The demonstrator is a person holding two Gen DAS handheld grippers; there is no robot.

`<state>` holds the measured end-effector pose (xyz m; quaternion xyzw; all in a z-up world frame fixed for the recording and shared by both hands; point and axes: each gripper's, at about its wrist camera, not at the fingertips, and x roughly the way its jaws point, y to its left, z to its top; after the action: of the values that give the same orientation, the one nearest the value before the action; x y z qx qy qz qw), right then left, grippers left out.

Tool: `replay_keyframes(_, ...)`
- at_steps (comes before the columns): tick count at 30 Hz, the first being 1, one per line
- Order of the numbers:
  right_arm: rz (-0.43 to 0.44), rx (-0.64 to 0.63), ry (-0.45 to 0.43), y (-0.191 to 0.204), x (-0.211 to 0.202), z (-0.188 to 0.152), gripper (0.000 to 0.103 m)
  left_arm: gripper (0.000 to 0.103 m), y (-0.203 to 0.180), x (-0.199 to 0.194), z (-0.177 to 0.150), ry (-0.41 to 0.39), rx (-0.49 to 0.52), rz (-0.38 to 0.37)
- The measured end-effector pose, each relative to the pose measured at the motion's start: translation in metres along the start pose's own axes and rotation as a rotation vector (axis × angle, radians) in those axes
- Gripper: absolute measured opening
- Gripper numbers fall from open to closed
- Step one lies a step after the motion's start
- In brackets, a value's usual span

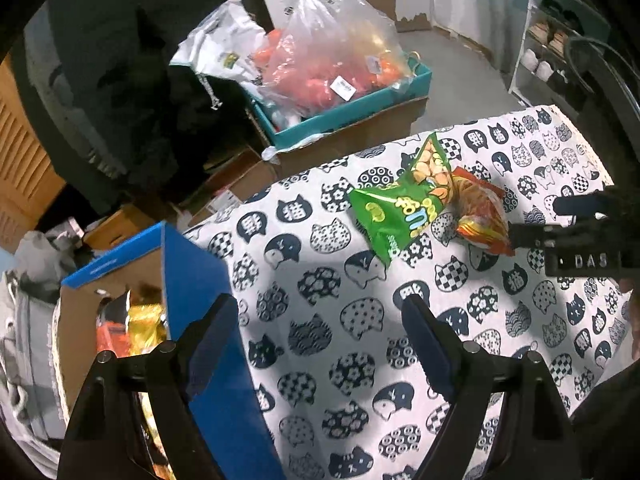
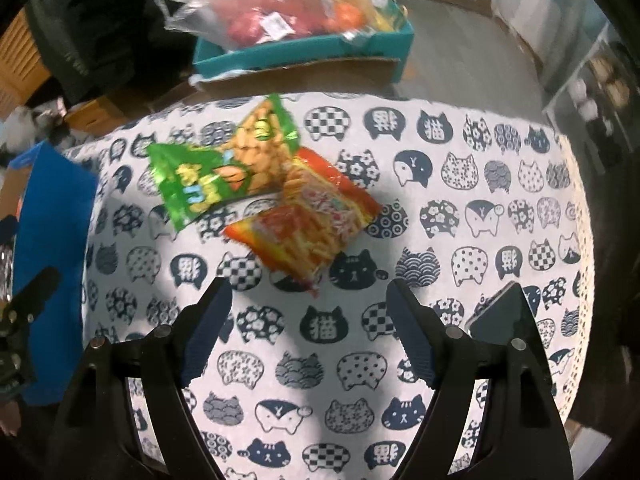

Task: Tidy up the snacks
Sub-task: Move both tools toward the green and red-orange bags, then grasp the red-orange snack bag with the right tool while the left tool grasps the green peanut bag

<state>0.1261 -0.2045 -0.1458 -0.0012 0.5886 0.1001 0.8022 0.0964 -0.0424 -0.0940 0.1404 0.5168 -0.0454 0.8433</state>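
Observation:
A green snack bag (image 1: 404, 200) (image 2: 216, 168) and an orange-red snack bag (image 1: 480, 212) (image 2: 312, 220) lie side by side, touching, on the cat-print tablecloth (image 1: 340, 320) (image 2: 440, 216). A blue cardboard box (image 1: 192, 280) (image 2: 52, 208) at the table's left holds yellow and orange snack bags (image 1: 136, 324). My left gripper (image 1: 320, 320) is open and empty, beside the box wall. My right gripper (image 2: 308, 304) is open and empty, just short of the orange-red bag; it also shows in the left wrist view (image 1: 560, 232).
A teal tray (image 1: 352, 108) (image 2: 304, 48) with a clear plastic bag of items sits on cardboard boxes beyond the table. A dark phone (image 2: 500, 312) lies on the cloth at the right. A shoe rack (image 1: 548, 56) stands at the far right.

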Motion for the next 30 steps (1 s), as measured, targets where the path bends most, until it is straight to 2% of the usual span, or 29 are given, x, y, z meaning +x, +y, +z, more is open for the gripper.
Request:
replay_keyframes(6, 0.021, 0.041, 0.009, -0.003, 0.016, 0.022, 0.079, 0.085, -0.008, 0.015, 0.014, 0.019, -0.011, -0.042)
replay_keyframes(10, -0.015, 0.049, 0.016, -0.002, 0.036, 0.034, 0.079, 0.085, -0.010, 0.022, 0.019, 0.025, -0.013, -0.040)
replay_keyframes(14, 0.015, 0.094, 0.038, -0.009, 0.053, 0.036, 0.079, 0.085, -0.011, 0.027, 0.021, 0.033, -0.016, -0.052)
replay_keyframes(20, 0.035, 0.094, 0.058, -0.010, 0.067, 0.035, 0.079, 0.085, -0.019, 0.036, 0.023, 0.044, -0.002, -0.053)
replay_keyframes(26, 0.016, 0.062, 0.082, -0.019, 0.081, 0.027, 0.079, 0.085, -0.029, 0.041, 0.025, 0.043, 0.021, -0.058)
replay_keyframes(28, 0.017, 0.049, 0.079, -0.024, 0.082, 0.023, 0.076, 0.085, -0.032, 0.042, 0.026, 0.038, 0.032, -0.058)
replay_keyframes(30, 0.015, 0.027, 0.082, -0.028, 0.083, 0.020, 0.059, 0.085, -0.035, 0.042, 0.027, 0.030, 0.039, -0.063)
